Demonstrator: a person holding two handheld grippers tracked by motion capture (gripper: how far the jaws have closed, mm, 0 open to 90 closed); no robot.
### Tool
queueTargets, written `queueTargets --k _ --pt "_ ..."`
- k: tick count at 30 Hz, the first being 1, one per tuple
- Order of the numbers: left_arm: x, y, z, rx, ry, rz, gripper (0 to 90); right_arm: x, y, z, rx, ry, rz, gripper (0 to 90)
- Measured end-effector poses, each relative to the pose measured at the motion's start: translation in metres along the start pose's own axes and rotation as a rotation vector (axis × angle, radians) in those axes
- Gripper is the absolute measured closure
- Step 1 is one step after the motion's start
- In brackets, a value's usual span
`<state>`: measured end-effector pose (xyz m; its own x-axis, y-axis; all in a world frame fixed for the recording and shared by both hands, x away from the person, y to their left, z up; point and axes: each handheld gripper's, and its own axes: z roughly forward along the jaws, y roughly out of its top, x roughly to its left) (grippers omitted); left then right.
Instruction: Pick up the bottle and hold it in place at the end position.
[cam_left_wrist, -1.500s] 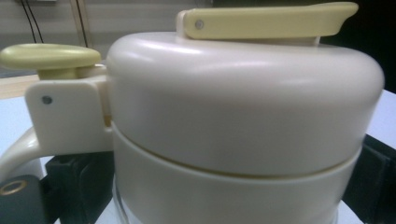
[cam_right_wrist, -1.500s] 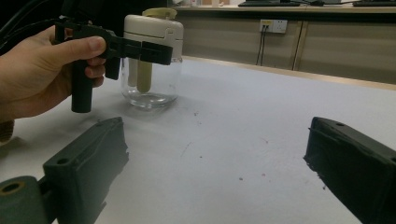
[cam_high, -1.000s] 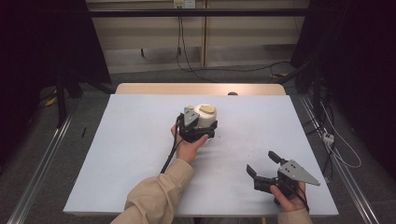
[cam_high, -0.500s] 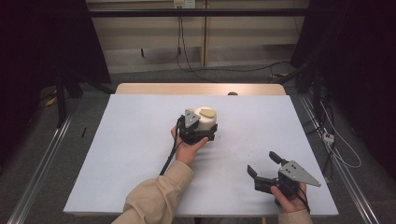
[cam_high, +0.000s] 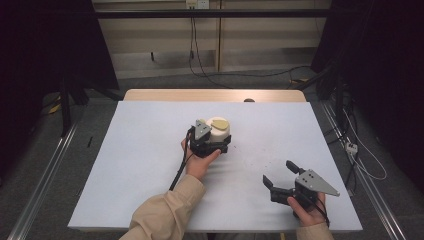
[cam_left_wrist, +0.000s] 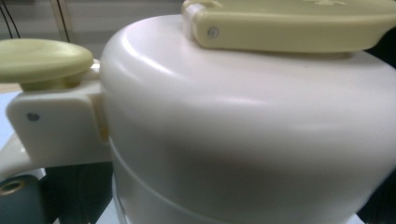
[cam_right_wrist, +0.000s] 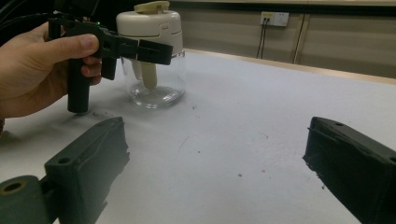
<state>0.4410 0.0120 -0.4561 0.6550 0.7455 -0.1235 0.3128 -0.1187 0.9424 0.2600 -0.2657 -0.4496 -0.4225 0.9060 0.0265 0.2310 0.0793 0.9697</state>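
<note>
Over the last second little had shifted: the left gripper (cam_high: 216, 145) stayed clamped around the lidded glass jar (cam_right_wrist: 152, 56), which sat between its jaws. The right gripper (cam_high: 280, 176) waited, jaws spread, well apart.

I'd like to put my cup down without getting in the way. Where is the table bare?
The table is bare across its left half and along the far edge behind the jar. It is crowded mid-table, where the left tongs sit around the jar, and at the near right corner by the open right tongs.
</note>
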Motion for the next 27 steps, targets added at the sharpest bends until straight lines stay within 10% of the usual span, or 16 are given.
queueTargets --k 27 --pt "0.002 -0.003 -0.001 -0.011 -0.015 0.021 5.0 0.011 0.019 0.043 0.069 0.034 -0.046 4.8"
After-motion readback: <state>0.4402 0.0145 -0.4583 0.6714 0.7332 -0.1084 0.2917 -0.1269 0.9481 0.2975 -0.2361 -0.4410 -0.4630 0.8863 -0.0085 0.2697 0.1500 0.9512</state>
